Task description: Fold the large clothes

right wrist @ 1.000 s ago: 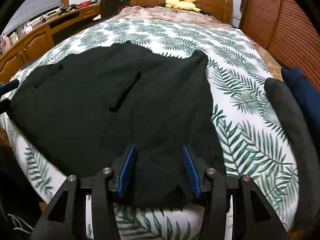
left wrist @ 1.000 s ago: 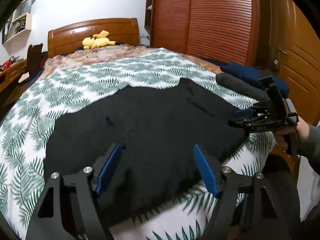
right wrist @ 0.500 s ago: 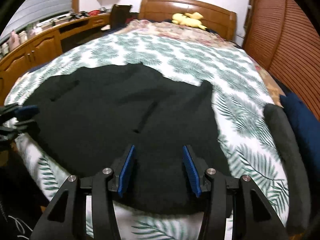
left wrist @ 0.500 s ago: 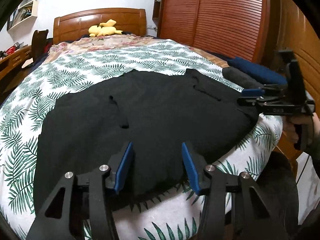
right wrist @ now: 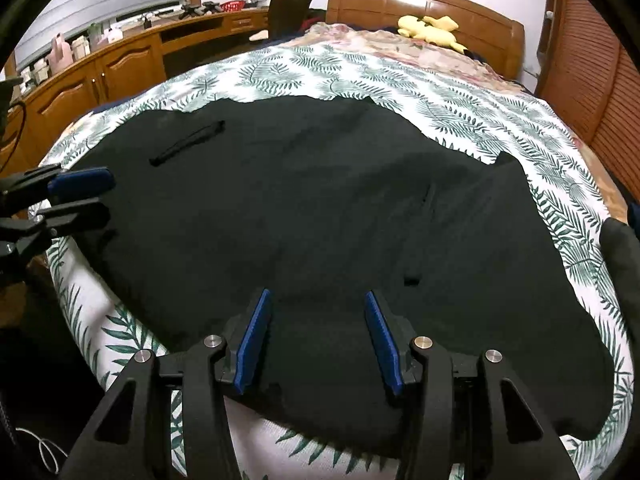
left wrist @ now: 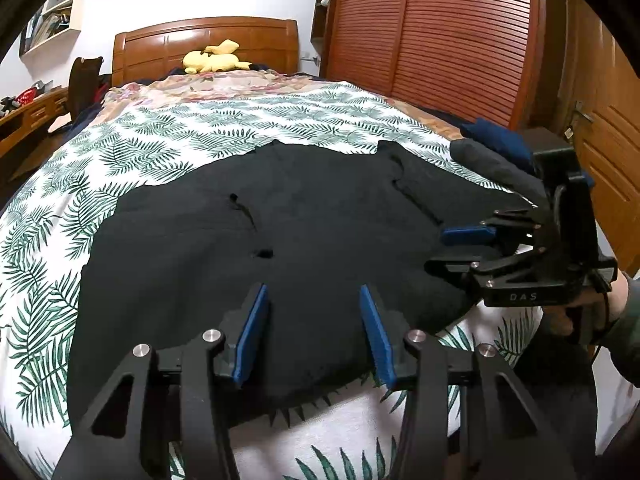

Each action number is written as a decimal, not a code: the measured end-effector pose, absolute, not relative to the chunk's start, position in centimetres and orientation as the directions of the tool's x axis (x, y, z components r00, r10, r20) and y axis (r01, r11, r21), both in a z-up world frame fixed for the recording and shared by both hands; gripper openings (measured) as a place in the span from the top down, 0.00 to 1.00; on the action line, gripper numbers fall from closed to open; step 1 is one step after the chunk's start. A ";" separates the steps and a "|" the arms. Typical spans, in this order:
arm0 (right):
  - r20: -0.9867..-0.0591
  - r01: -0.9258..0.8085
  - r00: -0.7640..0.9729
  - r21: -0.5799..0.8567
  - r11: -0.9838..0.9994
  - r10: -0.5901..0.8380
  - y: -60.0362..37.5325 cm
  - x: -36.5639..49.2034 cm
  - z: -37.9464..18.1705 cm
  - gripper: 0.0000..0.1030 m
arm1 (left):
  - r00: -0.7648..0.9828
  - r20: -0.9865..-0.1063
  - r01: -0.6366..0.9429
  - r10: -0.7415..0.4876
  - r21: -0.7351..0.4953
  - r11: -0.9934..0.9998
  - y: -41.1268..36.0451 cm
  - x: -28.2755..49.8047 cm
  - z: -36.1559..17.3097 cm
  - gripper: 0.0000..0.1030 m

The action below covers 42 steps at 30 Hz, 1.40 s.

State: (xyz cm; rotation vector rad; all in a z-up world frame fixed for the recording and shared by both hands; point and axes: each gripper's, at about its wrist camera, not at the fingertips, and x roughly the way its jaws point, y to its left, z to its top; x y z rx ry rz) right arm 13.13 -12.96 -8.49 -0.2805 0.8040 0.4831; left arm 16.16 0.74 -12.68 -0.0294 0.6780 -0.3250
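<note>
A large black garment (left wrist: 320, 220) (right wrist: 320, 200) lies spread flat on the leaf-print bed cover (left wrist: 200, 132) (right wrist: 480, 108). My left gripper (left wrist: 312, 292) hovers over its near hem. Its jaws are closing, with cloth below them and the pads not pressing on it. In the right wrist view the left gripper (right wrist: 106, 195) sits at the garment's left edge. My right gripper (right wrist: 316, 296) stands open above the near hem, further right. In the left wrist view the right gripper (left wrist: 436, 252), held by a hand, reaches in over the garment's right edge.
Rolled dark grey clothing (left wrist: 488, 164) (right wrist: 620, 248) and a navy piece (left wrist: 496, 136) lie at the bed's right side. A yellow plush toy (left wrist: 216, 60) rests by the headboard. A slatted wardrobe (left wrist: 440, 40) stands to the right, a wooden desk (right wrist: 120, 64) to the left.
The left gripper's jaws have narrowed markedly. The right gripper has shifted left along the near hem, bringing the left gripper into its view. The garment lies as before.
</note>
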 end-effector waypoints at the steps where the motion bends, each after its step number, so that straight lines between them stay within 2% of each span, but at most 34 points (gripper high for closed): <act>1: -0.746 -0.511 0.592 -0.055 0.858 0.305 -13.1 13.1 -8.3 0.50 | 0.730 -0.611 0.289 -0.308 -0.132 0.948 0.6 16.2 -12.7 0.52; 8: -0.734 -0.451 0.637 -0.106 0.886 0.236 -15.7 11.4 -5.9 0.50 | 0.737 -0.591 0.314 -0.327 -0.129 0.941 -0.4 16.1 -12.0 0.52; 18: -0.719 -0.273 0.689 -0.133 0.953 0.097 -21.4 10.6 -4.6 0.50 | 0.722 -0.597 0.353 -0.351 -0.119 0.928 -2.2 16.1 -12.3 0.52; 21: -0.732 -0.254 0.674 -0.109 0.961 0.096 -22.0 10.9 -5.1 0.48 | 0.716 -0.603 0.360 -0.352 -0.114 0.926 -2.7 16.2 -12.4 0.52; 24: -0.737 -0.236 0.671 -0.111 0.965 0.079 -22.4 11.1 -5.4 0.38 | 0.711 -0.609 0.362 -0.351 -0.111 0.925 -2.9 16.3 -12.6 0.52; 29: -0.766 -0.207 0.635 -0.040 0.978 0.103 -23.8 12.5 -6.1 0.27 | 0.707 -0.615 0.363 -0.348 -0.107 0.926 -3.3 16.4 -12.8 0.52; 35: -0.787 -0.186 0.590 0.084 0.979 0.180 -25.2 14.0 -7.0 0.26 | 0.704 -0.620 0.363 -0.347 -0.106 0.926 -3.4 16.6 -13.0 0.52; 42: -0.784 -0.182 0.586 0.120 0.976 0.205 -25.8 14.3 -7.5 0.26 | 0.702 -0.626 0.362 -0.340 -0.097 0.927 -3.6 16.7 -13.2 0.52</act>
